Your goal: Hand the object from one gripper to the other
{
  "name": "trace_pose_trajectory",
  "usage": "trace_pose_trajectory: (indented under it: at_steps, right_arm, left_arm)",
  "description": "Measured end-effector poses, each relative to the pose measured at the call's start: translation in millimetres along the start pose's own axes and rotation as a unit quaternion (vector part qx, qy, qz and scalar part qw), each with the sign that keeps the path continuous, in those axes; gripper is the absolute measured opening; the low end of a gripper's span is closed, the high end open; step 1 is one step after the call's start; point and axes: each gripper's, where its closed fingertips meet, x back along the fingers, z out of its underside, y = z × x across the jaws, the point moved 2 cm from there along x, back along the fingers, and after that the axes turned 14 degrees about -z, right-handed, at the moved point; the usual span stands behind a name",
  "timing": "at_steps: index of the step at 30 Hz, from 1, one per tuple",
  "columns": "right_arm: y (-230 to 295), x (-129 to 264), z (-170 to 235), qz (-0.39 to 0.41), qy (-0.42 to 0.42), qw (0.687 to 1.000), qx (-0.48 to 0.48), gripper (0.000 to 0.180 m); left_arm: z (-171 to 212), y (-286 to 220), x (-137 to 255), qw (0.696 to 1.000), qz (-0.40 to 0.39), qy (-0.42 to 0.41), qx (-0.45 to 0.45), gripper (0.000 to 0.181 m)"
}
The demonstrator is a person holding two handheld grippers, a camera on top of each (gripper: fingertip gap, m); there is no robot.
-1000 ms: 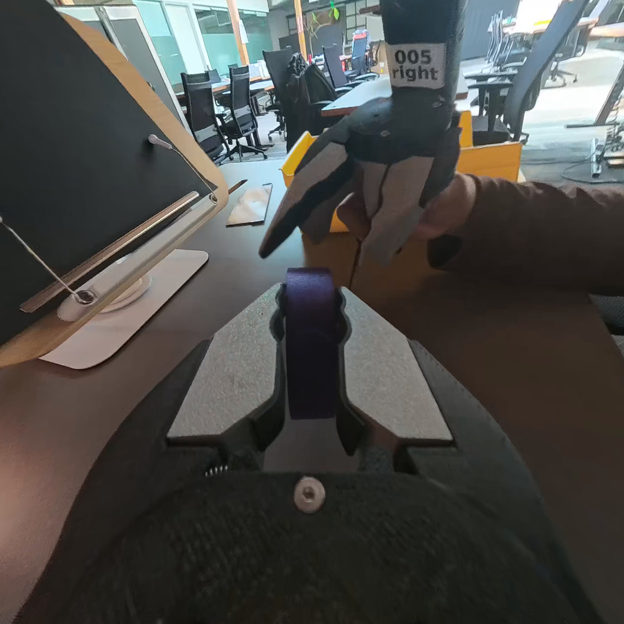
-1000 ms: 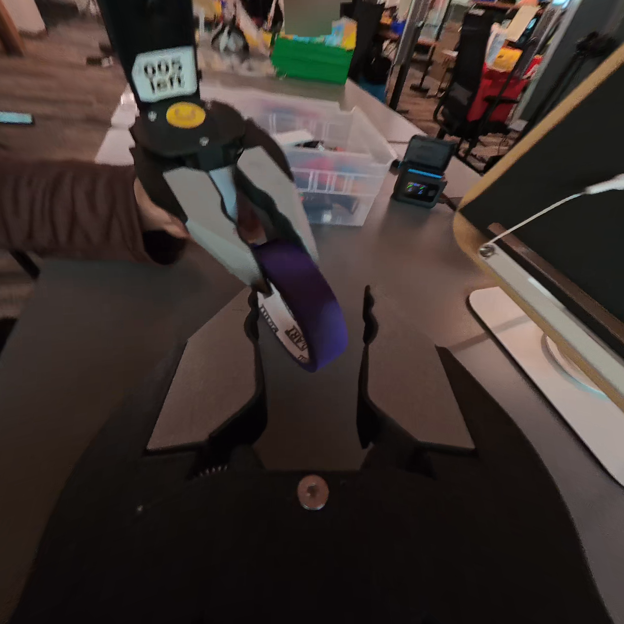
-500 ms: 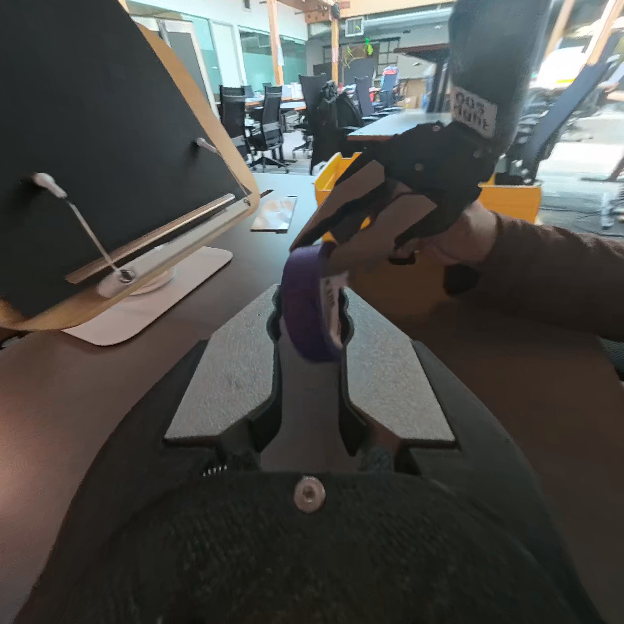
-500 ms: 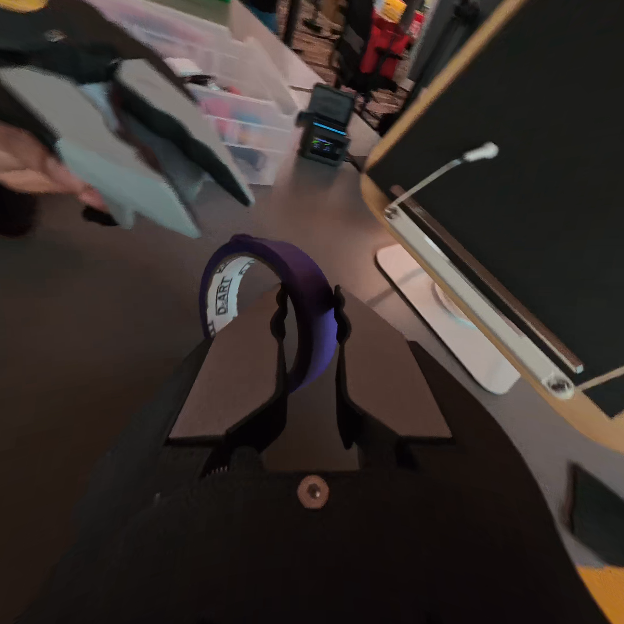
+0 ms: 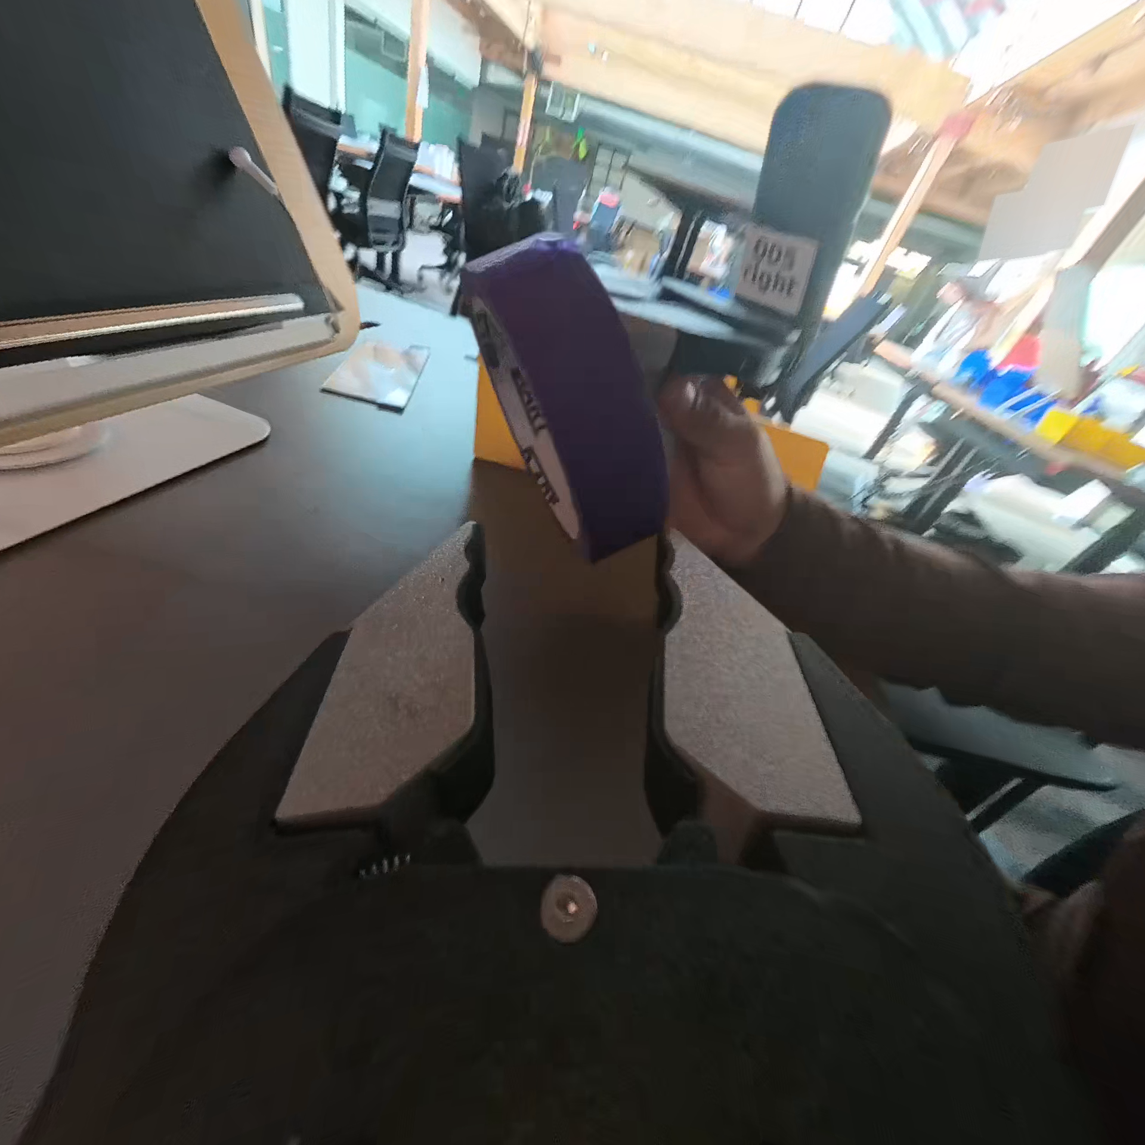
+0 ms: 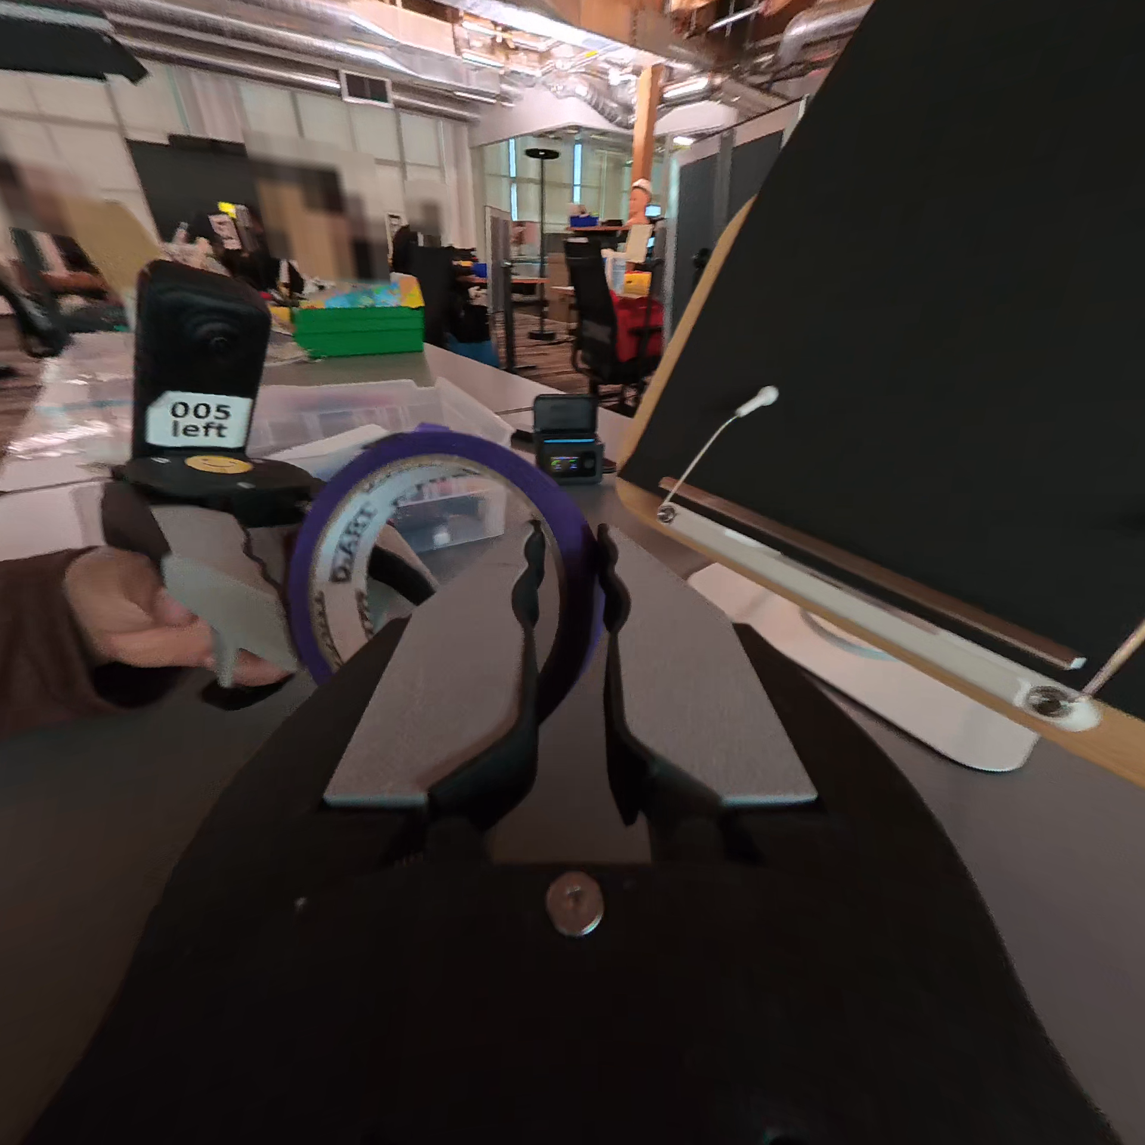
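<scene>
A purple tape roll [image 6: 446, 441] with a white printed core is clamped by its rim between the fingers of my right gripper [image 6: 567, 545], which is shut on it and holds it above the dark table [image 5: 248, 619]. In the left wrist view the roll [image 5: 576, 396] hangs tilted just above and beyond my left gripper [image 5: 569, 573], which is open and empty. The right gripper's camera housing [image 5: 811, 186] and the hand [image 5: 719, 458] holding it show behind the roll. The left gripper's grey fingers [image 6: 204, 595] show to the left of the roll, apart from it.
A black board with a wooden rim on a white base [image 5: 124, 446] stands at the table's side, also in the right wrist view [image 6: 929, 372]. A yellow bin [image 5: 793, 458], a clear plastic box [image 6: 372, 409], a small black device [image 6: 567, 446] and green boxes [image 6: 359, 331] sit farther off. There is about 8 centimetres between the tips of the two grippers.
The tape roll passed from my left gripper to my right. The right gripper closed on it, the left gripper opened, and the roll now sits higher, clear of the left fingers.
</scene>
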Motion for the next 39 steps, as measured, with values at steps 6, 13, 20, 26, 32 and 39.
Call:
trace_pose_trajectory:
  at_steps: [6, 13, 20, 26, 32, 39]
  right_arm:
    - [0.3, 0.0, 0.9, 0.044, 0.025, 0.998, 0.041, 0.008]
    - [-4.7, 0.1, 5.3, 0.080, 0.049, 0.994, 0.063, 0.006]
    - [-1.9, -4.9, 8.9, 0.035, 0.028, 0.999, 0.015, 0.006]
    - [4.1, -16.2, 26.1, -0.085, 0.008, 0.986, -0.147, 0.029]
    - [2.5, -11.5, 21.8, -0.134, -0.028, 0.965, -0.223, 0.057]
    - [19.4, -23.6, 30.1, -0.221, -0.039, 0.918, -0.327, 0.072]
  left_arm:
    - [-13.6, -5.6, 7.1, 0.992, 0.070, -0.034, 0.095, 0.039]
    - [-6.0, -7.1, 3.4, 0.999, 0.033, -0.023, 0.018, 0.024]
    - [-15.9, -12.6, 11.9, 0.993, 0.001, -0.063, -0.103, 0.022]
    - [-19.0, -10.8, 13.7, 0.988, -0.032, -0.062, -0.139, 0.021]
    - [0.6, 18.5, 6.4, 0.914, -0.192, 0.001, -0.357, 0.020]
    - [10.3, 25.8, 3.5, 0.779, -0.273, 0.040, -0.563, 0.014]
